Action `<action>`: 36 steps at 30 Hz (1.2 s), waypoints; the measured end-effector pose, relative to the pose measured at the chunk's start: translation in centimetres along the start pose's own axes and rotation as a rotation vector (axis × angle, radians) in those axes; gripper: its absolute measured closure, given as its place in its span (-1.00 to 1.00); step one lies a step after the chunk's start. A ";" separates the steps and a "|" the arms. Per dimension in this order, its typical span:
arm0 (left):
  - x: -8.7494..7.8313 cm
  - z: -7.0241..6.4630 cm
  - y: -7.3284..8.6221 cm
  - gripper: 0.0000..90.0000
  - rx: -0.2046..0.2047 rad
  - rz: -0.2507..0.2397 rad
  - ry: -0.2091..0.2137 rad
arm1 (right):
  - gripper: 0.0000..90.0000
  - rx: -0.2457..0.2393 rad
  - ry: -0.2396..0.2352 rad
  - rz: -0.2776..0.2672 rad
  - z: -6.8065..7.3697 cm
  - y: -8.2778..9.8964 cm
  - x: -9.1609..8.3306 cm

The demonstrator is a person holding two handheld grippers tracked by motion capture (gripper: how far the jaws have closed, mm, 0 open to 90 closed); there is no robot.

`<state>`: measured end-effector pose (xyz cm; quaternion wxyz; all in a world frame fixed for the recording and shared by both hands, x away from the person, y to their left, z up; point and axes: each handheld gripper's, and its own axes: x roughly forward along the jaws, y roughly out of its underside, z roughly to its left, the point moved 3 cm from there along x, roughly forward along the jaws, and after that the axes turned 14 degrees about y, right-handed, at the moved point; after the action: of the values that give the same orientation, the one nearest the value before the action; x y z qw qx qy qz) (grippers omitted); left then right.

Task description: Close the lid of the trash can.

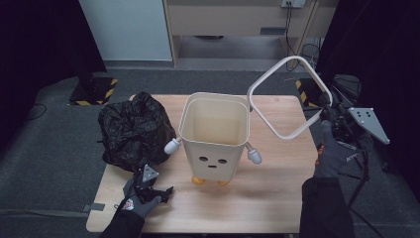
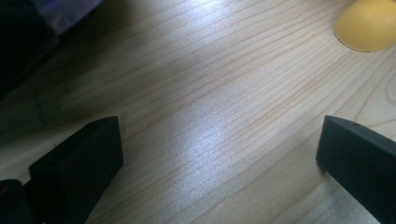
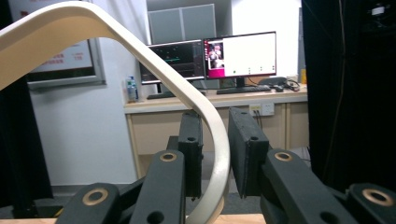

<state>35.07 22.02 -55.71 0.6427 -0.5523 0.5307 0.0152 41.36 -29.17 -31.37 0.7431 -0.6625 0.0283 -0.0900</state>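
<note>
**A:** From the high view, where do things stand?

**B:** Your right gripper (image 1: 328, 105) holds the cream rim frame (image 1: 287, 96) up in the air, beyond the right edge of the table (image 1: 277, 198) and clear of the cream bin (image 1: 214, 134). The black bag (image 1: 134, 130) lies crumpled on the table just left of the bin. Your left gripper (image 1: 154, 192) rests low near the table's front left, close to the bag. I'd judge the frame is being kept aside so the bag can go in, so hold it high and level and don't let its far corner swing over the bin's mouth.

**A:** And the left gripper view?

**B:** Your jaws stand wide apart with bare wood between them; one yellow foot (image 2: 369, 23) of the bin shows at the top right. Nothing is held. To take the bag, turn towards it and pinch a fold near its edge, not the whole bundle.

**A:** The right gripper view?

**B:** The frame (image 3: 140, 56) runs down between your two jaws, which are closed on its band. The grip sits at one side of the loop, so it may pivot; keep the squeeze firm and move slowly.
</note>
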 end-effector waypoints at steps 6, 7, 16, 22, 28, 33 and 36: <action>0.0 0.0 0.0 -1.00 0.000 -0.001 -0.001 | 0.69 0.013 -0.031 -0.010 0.5 -0.7 -0.2; 0.0 0.0 0.0 -1.00 0.000 0.000 -0.001 | 0.69 0.013 -0.032 -0.015 0.6 -1.0 -0.3; 0.0 0.0 0.0 -1.00 0.000 0.000 -0.001 | 0.72 0.031 -0.092 -0.047 1.8 -2.9 -0.9; 0.0 0.0 0.0 -1.00 -0.001 0.000 -0.001 | 0.73 0.027 -0.134 -0.064 2.7 -4.0 -1.2; 0.0 0.0 0.0 -1.00 -0.001 0.000 -0.001 | 0.73 0.022 -0.183 -0.054 3.7 -4.6 -1.3; 0.0 0.0 0.0 -1.00 0.000 0.000 -0.001 | 0.75 0.022 -0.219 -0.041 4.4 -4.7 -1.2; 0.0 0.0 0.0 -1.00 0.000 0.000 -0.001 | 0.75 0.025 -0.237 -0.027 4.8 -4.7 -1.1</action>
<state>35.07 22.01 -55.72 0.6429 -0.5524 0.5304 0.0156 40.59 -24.83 -26.22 0.7482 -0.6594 -0.0699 -0.0216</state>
